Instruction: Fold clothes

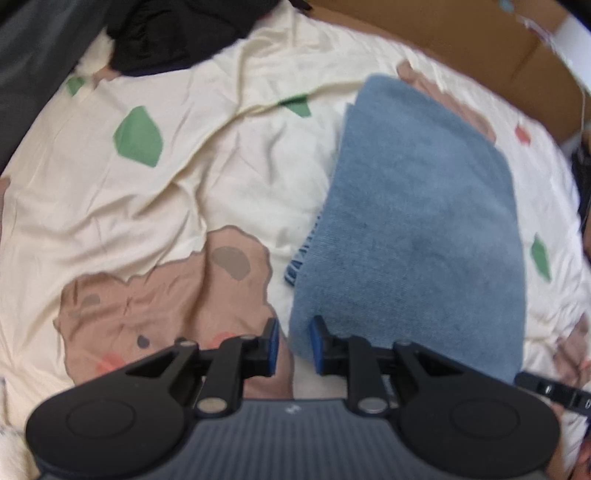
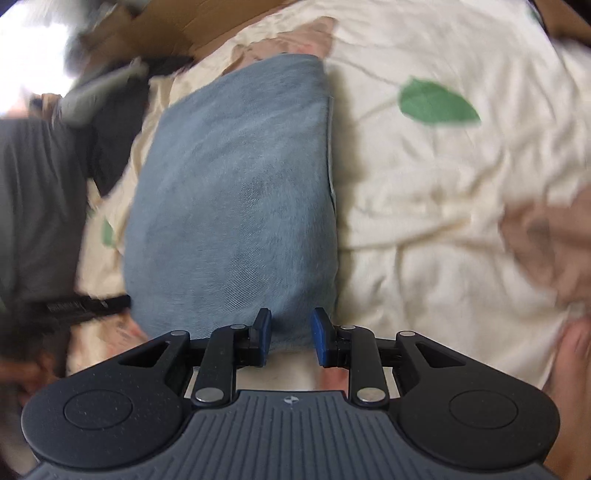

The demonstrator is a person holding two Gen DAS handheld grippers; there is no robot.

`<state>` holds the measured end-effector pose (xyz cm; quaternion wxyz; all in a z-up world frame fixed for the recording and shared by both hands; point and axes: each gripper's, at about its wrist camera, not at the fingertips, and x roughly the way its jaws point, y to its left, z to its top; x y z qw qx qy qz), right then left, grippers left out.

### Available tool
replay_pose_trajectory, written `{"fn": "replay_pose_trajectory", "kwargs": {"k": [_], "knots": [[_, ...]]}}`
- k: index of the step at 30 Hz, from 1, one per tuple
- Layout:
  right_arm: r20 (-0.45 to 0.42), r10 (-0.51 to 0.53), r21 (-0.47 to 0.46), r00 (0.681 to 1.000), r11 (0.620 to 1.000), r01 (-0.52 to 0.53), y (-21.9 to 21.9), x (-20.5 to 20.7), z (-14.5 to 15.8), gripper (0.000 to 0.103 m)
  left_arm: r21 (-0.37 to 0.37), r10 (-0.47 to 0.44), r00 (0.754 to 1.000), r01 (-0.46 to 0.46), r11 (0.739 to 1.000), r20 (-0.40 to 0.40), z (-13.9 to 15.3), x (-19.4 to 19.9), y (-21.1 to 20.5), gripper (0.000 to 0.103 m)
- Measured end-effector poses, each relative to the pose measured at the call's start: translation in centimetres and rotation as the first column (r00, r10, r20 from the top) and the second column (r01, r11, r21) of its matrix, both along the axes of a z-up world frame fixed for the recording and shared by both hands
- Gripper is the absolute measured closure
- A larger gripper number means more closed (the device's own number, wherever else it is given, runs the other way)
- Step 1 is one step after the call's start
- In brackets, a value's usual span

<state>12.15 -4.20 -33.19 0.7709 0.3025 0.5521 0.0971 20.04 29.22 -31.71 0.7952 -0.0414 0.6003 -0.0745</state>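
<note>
While the left gripper (image 1: 293,347) hovers low over the bed, its blue-padded jaws stand narrowly apart with nothing between them. In the left wrist view the folded blue denim garment (image 1: 417,229) stretches from the gripper's right finger away toward 1 o'clock; its near corner lies just past the right pad, touching or nearly touching it, though the blur leaves that unclear. The garment rests on a cream bedsheet (image 1: 177,177) printed with green leaves and a brown bear. A black cloth (image 1: 166,33) sits at 11 o'clock, and a cardboard box (image 1: 461,40) runs along the far edge at 1 o'clock. The other gripper's black tip (image 1: 550,391) pokes in at 4 o'clock.

In the right wrist view, the right gripper (image 2: 291,341) also has its jaws a small way apart and empty. Here the denim garment (image 2: 236,195) lies straight ahead toward 12 o'clock, leaning to 11, and its near edge ends right at the fingertips, just beyond the gap. The sheet (image 2: 443,229) fills the 1 to 3 o'clock side. Dark grey fabric (image 2: 37,206) lies at 9 o'clock.
</note>
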Motion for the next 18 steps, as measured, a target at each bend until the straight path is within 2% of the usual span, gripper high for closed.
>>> {"fn": "replay_pose_trajectory", "kwargs": {"k": [2, 6, 9, 11, 15, 18], "knots": [[-0.009, -0.034, 0.084, 0.999, 0.996, 0.035, -0.3, -0.7, -0.6, 0.051, -0.013, 0.015, 1.0, -0.015, 1.0, 0.008, 0.4, -0.8, 0.4, 0.084], [-0.033, -0.069, 0.22, 0.997, 0.973, 0.075, -0.3, -1.1, -2.1, 0.048, -0.028, 0.035, 0.999, -0.034, 0.999, 0.035, 1.5, -2.1, 0.9, 0.084], [-0.068, -0.106, 0.314, 0.992, 0.942, 0.122, 0.0, -1.3, -3.6, 0.03, -0.046, 0.042, 0.998, -0.04, 0.998, 0.04, 2.5, -2.7, 1.2, 0.084], [-0.087, -0.144, 0.362, 0.986, 0.917, 0.166, 0.2, -1.5, -4.6, 0.019, -0.04, 0.041, 0.999, -0.041, 0.998, 0.013, 2.5, -3.1, 1.4, 0.084], [-0.123, -0.206, 0.443, 0.971, 0.864, 0.239, 1.1, -0.9, -6.1, 0.019, -0.02, 0.034, 0.999, -0.035, 0.999, -0.02, 2.6, -3.8, 1.3, 0.084], [-0.134, -0.206, 0.474, 0.969, 0.846, 0.245, 2.2, -0.1, -6.5, 0.019, -0.004, 0.041, 0.999, -0.041, 0.999, -0.024, 3.0, -3.9, 1.4, 0.084]]}}
